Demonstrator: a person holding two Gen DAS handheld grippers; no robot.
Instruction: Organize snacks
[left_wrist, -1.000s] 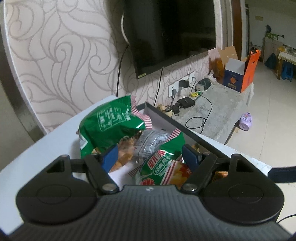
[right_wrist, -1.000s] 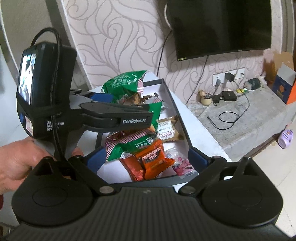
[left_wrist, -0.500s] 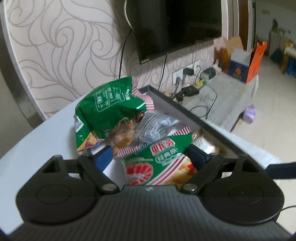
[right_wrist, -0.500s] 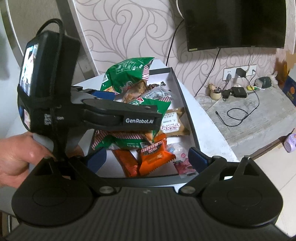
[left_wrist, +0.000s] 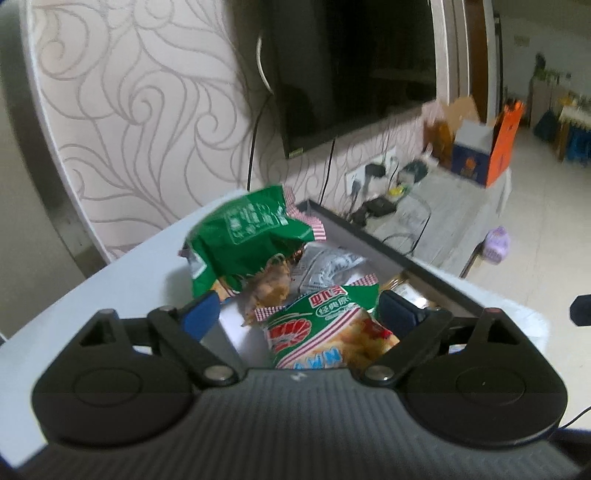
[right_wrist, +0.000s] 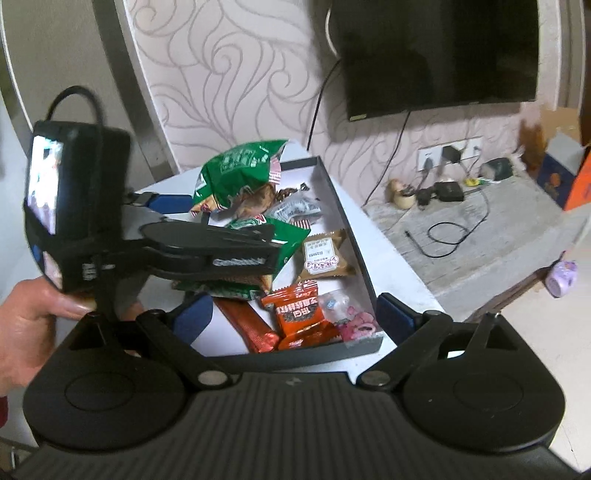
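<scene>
Over the grey tray, release step: left gripper jaws opening, green shrimp-chip bag lying loose between; right gripper jaws apart, empty; next pick likely the orange packet at six o'clock.

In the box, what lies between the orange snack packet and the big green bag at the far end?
In the right wrist view, a brown packet and a smaller green bag lie between the orange snack packet and the big green bag.

Box wall: dark grey outside, white floor inside.
Large snack bag: green, red-and-white striped edge.
Shrimp chip bag: green with red-white stripes.
Small packet: orange, at 6 o'clock.
Wallpaper: pale pink, grey swirls.
Gripper pads: blue.
</scene>
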